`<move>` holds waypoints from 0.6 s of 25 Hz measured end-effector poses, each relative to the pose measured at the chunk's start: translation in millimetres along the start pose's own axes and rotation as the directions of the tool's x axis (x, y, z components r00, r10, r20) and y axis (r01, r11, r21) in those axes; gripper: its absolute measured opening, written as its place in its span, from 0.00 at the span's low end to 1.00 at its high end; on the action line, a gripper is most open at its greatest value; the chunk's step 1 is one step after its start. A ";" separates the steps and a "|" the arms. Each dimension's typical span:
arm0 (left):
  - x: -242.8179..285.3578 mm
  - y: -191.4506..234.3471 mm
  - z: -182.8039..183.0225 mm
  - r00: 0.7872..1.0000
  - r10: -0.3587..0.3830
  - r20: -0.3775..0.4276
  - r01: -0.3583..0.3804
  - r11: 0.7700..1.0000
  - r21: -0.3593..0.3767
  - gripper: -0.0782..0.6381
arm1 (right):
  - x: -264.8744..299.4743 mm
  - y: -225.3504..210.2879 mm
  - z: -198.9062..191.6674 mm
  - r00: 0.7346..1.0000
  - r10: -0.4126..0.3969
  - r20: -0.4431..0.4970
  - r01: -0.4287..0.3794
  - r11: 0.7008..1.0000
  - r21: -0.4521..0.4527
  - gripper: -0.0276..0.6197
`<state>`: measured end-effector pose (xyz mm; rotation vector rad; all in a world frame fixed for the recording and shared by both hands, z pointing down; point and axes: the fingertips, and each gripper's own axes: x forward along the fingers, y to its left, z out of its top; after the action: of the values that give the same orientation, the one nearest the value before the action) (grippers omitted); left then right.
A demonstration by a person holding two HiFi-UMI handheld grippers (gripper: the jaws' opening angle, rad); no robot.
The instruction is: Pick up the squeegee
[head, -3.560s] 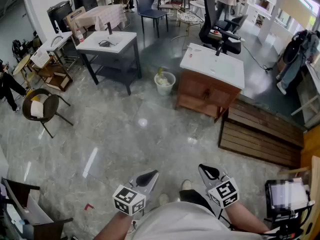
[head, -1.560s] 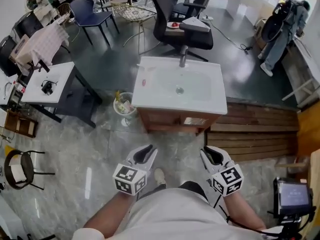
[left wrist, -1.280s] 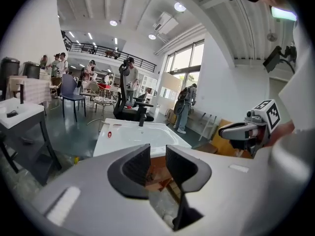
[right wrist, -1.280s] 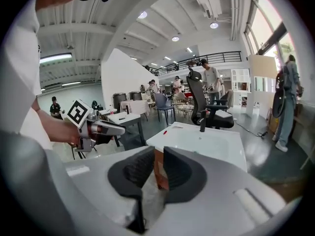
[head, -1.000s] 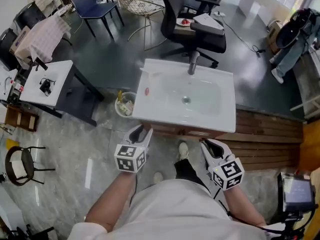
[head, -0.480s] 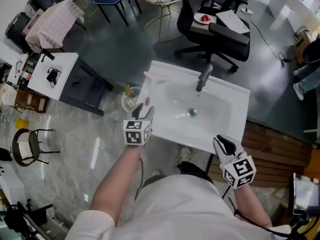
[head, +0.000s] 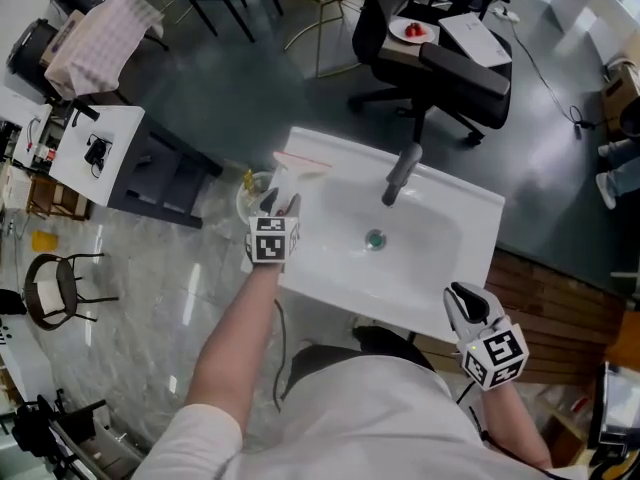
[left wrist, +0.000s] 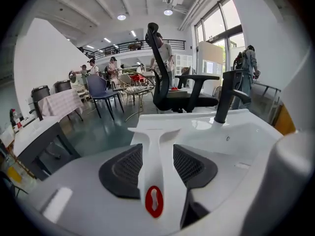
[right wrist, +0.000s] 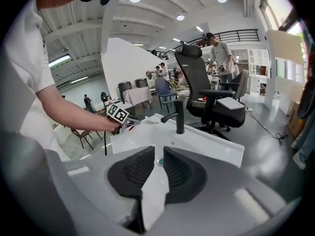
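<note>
A white sink point(head: 340, 283) fills the middle of the head view, with a dark tap point(head: 400, 173) at its far edge and a drain point(head: 375, 238) in its bowl. The squeegee point(left wrist: 157, 168) is white with a red hole at the end of its handle. It lies flat on the sink's left rim, blade toward the sink's far-left corner and handle pointing back toward the person. The left claw point(head: 281, 204) is down over that rim, tilted downward, and it straddles the handle. In the left gripper view, 1 dark pad stands on each side of the handle. The jaws have just been opening and now stand wide, with the handle lying between them on the rim, not clamped. The right claw point(head: 462, 294) hangs over the sink's near-right corner, the whole width of the sink away from the squeegee. Its 2 jaws are narrow, leaving only a slit with nothing in it, and the right gripper view shows the drain through that slit. A black office chair point(head: 440, 63) stands behind the sink, beyond the tap
</note>
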<state>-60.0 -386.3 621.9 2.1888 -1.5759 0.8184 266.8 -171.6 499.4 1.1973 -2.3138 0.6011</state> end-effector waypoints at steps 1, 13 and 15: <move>7.5 0.2 0.7 1.000 0.003 -0.003 -0.003 1.000 0.010 0.39 | 0.0 -5.9 -1.4 1.000 -0.003 -0.007 0.003 1.000 0.002 0.11; 49.3 8.1 4.6 0.999 0.053 0.006 -0.053 0.998 0.017 0.27 | 2.6 -39.8 -9.6 0.998 -0.024 -0.054 0.023 1.000 -0.013 0.11; 50.3 6.4 3.5 0.999 0.044 0.011 -0.044 0.999 0.011 0.25 | 3.5 -40.0 -11.0 0.998 -0.023 -0.060 0.022 1.000 -0.013 0.11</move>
<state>-53.7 -428.4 649.7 2.1770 -1.6342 0.8312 300.7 -188.6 516.8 1.1825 -2.2481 0.6052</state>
